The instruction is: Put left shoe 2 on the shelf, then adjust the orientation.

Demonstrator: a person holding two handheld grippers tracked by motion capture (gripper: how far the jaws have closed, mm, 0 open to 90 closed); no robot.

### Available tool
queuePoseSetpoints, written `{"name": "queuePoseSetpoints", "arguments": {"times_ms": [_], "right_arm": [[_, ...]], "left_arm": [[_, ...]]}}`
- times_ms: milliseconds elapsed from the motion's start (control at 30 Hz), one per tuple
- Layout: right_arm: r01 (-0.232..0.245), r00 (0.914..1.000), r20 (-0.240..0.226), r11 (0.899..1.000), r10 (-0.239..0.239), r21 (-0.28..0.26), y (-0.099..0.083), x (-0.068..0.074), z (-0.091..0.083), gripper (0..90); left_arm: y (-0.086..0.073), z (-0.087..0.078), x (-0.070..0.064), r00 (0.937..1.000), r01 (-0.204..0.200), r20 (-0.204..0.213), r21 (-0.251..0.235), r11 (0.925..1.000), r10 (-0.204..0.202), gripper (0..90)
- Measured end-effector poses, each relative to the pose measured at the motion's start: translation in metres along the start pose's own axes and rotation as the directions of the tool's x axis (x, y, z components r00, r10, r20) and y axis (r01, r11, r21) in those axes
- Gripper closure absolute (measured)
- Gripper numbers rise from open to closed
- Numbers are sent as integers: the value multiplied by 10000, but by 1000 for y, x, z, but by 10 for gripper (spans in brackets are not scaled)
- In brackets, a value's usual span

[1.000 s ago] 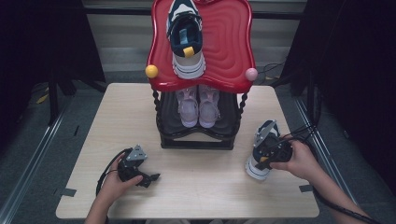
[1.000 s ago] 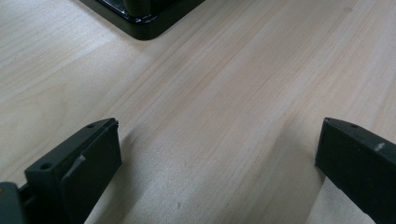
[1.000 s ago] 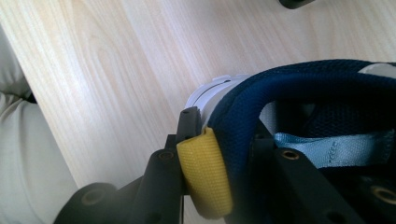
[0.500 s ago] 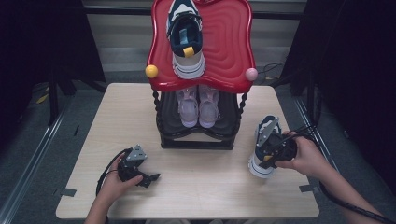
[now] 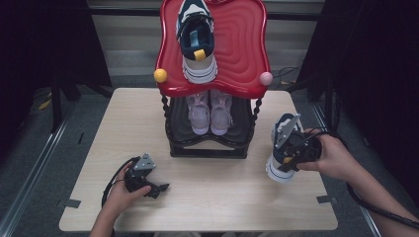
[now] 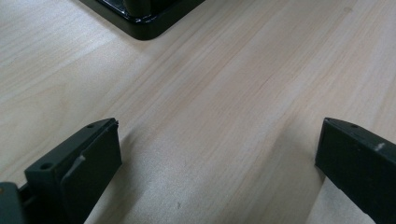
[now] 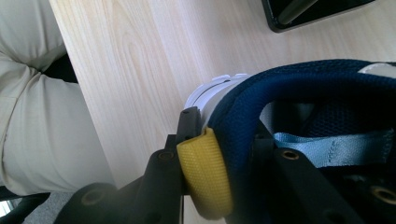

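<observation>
A navy and white sneaker (image 5: 281, 148) with a yellow heel tab (image 7: 205, 179) rests on the table's right side. My right gripper (image 5: 291, 150) is shut on its heel collar; the jaws pinch the navy padded rim (image 7: 243, 116) beside the tab. Its matching sneaker (image 5: 196, 39) lies on the red top shelf (image 5: 242, 44) of a black rack (image 5: 207, 145). A pale pink pair (image 5: 210, 111) sits on the lower shelf. My left gripper (image 5: 157, 188) rests open on the table's front left, its jaws spread wide over bare wood (image 6: 215, 130).
The rack's black base corner (image 6: 140, 18) lies ahead of the left gripper. A yellow ball (image 5: 160, 75) and a pink ball (image 5: 266, 78) cap the rack's posts. The person's light trousers (image 7: 42, 116) show past the table edge. Black curtains flank the table.
The right gripper and the sneaker it grips have shifted slightly toward the rack and tilted. The left gripper has stayed put.
</observation>
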State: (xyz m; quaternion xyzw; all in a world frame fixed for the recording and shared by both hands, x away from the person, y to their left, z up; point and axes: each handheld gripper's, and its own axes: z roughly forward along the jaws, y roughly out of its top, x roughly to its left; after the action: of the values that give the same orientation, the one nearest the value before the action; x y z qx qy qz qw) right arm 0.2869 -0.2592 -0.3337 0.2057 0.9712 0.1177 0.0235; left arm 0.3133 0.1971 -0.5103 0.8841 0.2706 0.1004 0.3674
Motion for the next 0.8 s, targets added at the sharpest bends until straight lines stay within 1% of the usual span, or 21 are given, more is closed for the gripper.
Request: {"name": "queuePoseSetpoints", "arguments": {"times_ms": [133,300,467,500,533,600,800], "right_arm": [[116,9999,51,9999,-116,19,3,1,-11,729],[226,9997,89,9997,-225,-126,8,2,-26,728],[340,9991,238,9994,-338,-79,15,4,-40,728],[282,9993,248,9996,-281,-47,16,5,-43,728],[415,9988,262,9991,-413,-41,18,4,-46,729],[382,9989,289,9992,-380,-78,20,5,-50,728],[525,9982,301,9986,-525,9,27,5,-67,727]], "left_arm": [[0,0,0,10000,-1,-1,0,10000,1,0],[0,0,0,10000,3,-1,-2,10000,-3,0],[0,0,0,10000,-7,28,38,10000,7,0],[0,0,0,10000,-7,27,36,10000,7,0],[0,0,0,10000,-10,26,37,10000,10,0],[0,0,0,10000,-8,27,35,10000,8,0],[0,0,0,10000,-9,27,36,10000,9,0]]}}
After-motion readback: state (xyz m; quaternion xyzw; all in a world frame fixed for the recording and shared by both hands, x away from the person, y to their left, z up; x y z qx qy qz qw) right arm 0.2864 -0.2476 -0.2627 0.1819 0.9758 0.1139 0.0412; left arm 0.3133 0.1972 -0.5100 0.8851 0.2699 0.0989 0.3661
